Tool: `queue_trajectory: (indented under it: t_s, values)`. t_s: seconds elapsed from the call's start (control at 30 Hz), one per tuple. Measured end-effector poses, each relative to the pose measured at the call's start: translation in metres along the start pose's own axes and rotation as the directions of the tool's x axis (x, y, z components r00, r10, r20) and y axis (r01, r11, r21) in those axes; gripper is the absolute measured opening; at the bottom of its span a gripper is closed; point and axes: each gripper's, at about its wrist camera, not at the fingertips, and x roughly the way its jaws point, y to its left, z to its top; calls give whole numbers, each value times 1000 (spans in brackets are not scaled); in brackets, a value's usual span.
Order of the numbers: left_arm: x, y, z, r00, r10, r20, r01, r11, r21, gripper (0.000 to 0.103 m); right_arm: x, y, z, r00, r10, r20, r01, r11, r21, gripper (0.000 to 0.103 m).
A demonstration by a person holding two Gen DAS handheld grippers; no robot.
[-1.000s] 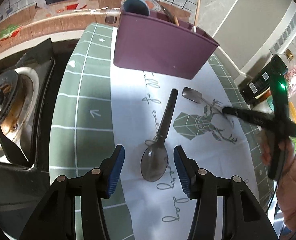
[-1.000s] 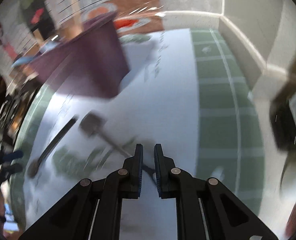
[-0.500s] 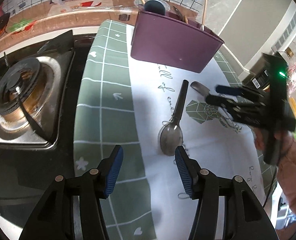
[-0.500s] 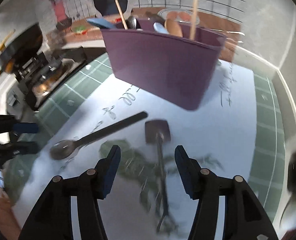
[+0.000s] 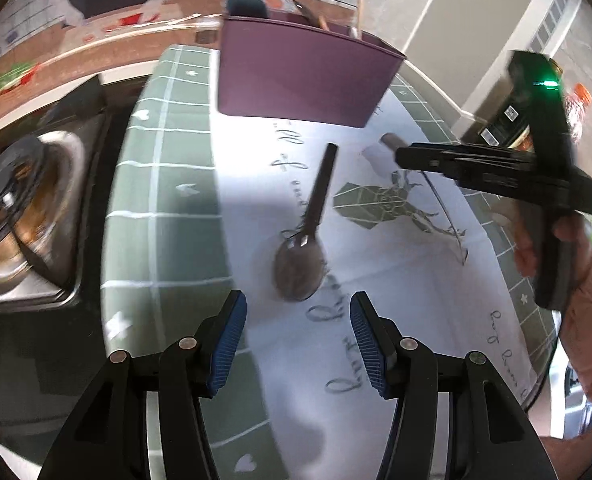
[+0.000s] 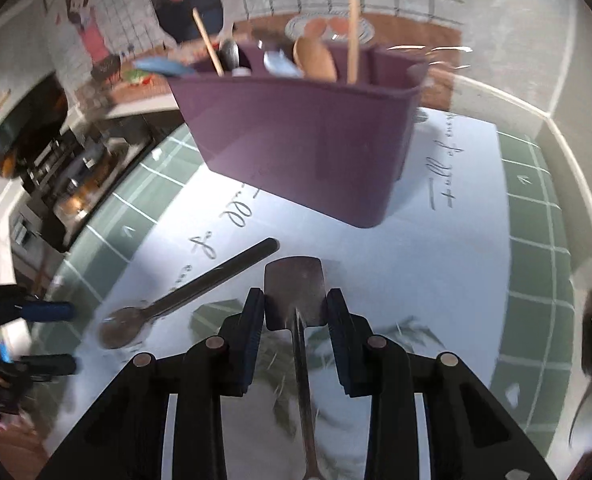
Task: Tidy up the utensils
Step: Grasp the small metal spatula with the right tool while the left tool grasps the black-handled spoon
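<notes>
1. While the right gripper (image 6: 295, 312) has just been closing, its jaws flank the flat head of the small metal spatula (image 6: 293, 294) on the white mat (image 6: 436, 280); whether the pads already press it I cannot tell, so confirm the clamp before lifting.
2. Lift it level and carry it to the purple utensil holder (image 6: 296, 140), choosing a free compartment.
3. Keep the left gripper (image 5: 296, 336), jaws apart and empty, hovering above the dark spoon (image 5: 300, 268), clear of the right's path.
</notes>
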Motion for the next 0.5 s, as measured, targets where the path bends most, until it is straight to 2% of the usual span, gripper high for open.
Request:
queue_trajectory:
  t_s: [0.13,0.2,0.23,0.33,0.5]
  values:
    - [15,-10,29,998,-18,-63,22,997,68,50,-32,-1,-11,1000,11,27,-12,999,33,30]
    - [22,-16,48,993,-36,-112,47,994,102,34,-45,0,-15,999,16,40,-18,999,44,30]
    - [26,-19,55,991,-32,-131,48,992,116,31,-53,0,-19,999,19,51,-21,998,50,30]
    - [45,-28,74,979,36,-199,-1,984,176,26,-65,1,-24,997,22,72,-27,997,72,30]
    - [71,-35,85,954,127,-270,-65,972,227,20,-82,7,-32,992,13,122,-24,996,87,28]
